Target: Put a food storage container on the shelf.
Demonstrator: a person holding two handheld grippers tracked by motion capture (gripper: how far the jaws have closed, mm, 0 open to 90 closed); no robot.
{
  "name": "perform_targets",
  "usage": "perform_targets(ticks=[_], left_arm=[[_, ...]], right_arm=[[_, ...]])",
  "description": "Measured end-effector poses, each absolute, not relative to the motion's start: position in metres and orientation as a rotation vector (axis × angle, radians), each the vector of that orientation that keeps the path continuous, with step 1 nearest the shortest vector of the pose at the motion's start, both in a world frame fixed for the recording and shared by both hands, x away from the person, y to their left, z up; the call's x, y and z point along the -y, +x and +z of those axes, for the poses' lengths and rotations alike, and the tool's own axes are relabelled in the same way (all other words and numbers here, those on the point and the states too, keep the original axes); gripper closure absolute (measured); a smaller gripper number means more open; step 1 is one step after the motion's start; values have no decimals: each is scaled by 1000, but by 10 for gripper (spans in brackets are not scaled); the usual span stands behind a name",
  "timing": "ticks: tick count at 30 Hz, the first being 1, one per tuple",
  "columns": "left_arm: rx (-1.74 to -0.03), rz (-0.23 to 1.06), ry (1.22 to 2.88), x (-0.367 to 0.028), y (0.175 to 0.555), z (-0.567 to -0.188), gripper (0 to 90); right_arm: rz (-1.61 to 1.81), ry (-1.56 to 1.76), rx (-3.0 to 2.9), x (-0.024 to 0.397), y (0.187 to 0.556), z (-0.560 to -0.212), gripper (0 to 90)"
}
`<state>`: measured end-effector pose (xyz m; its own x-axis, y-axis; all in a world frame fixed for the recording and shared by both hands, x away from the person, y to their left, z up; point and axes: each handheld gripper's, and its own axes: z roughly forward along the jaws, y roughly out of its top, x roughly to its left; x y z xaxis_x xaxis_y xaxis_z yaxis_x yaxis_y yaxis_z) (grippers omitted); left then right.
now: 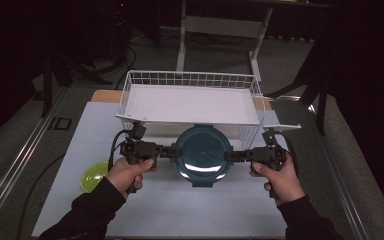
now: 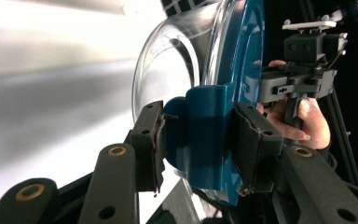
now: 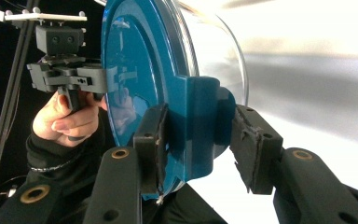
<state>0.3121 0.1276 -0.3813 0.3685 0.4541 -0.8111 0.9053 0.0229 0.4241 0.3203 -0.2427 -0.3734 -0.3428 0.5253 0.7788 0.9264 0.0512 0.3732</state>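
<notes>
A person is standing at the table and holding up a round clear glass bowl with a dark teal plastic lid (image 1: 202, 155), just in front of the white wire basket (image 1: 190, 80). The bowl is sitting between the two tongs, right by the basket's near wall.

The left gripper (image 1: 169, 151) is squeezing one teal lid clip (image 2: 203, 135) on the bowl's left side. Both black pads are pressing on the clip. The right gripper (image 1: 234, 156) is around the clip on the other side (image 3: 200, 130). One pad is touching the clip, but the other pad is showing a little gap, so I think this hold is looser.

What could go wrong? The bowl is hanging by just two small clips. If one clip is flipping open, the lid could be popping off and the glass bowl could be dropping. If the looser right side is slipping, the bowl could be tipping and falling onto the white table (image 1: 180, 210). If the hands are not lifting together, the bowl could be bumping the basket's near wall.

Counting: one bowl with one lid, one white wire basket, two tongs, two hands, and one small yellow-green plastic bowl (image 1: 94, 176) sitting on the table, left of the teal lid and well away from the basket.
</notes>
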Motion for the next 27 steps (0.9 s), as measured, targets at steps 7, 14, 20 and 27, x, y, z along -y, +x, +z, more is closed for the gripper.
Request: perform_targets(ticks=[7, 14, 20, 27], left_arm=[[-1239, -517, 1593, -129, 328, -359, 567], [-1243, -503, 1576, -131, 347, -343, 566], [-1250, -496, 1546, -134, 365, -337, 565], [-1270, -488, 1539, -137, 387, -329, 563]], right_arm=[[-1264, -1450, 1896, 241, 337, -352, 568], [-1279, -1463, 1892, 239, 356, -335, 567], [-1293, -1479, 1892, 235, 380, -322, 567], [-1292, -1511, 1874, 231, 400, -314, 566]])
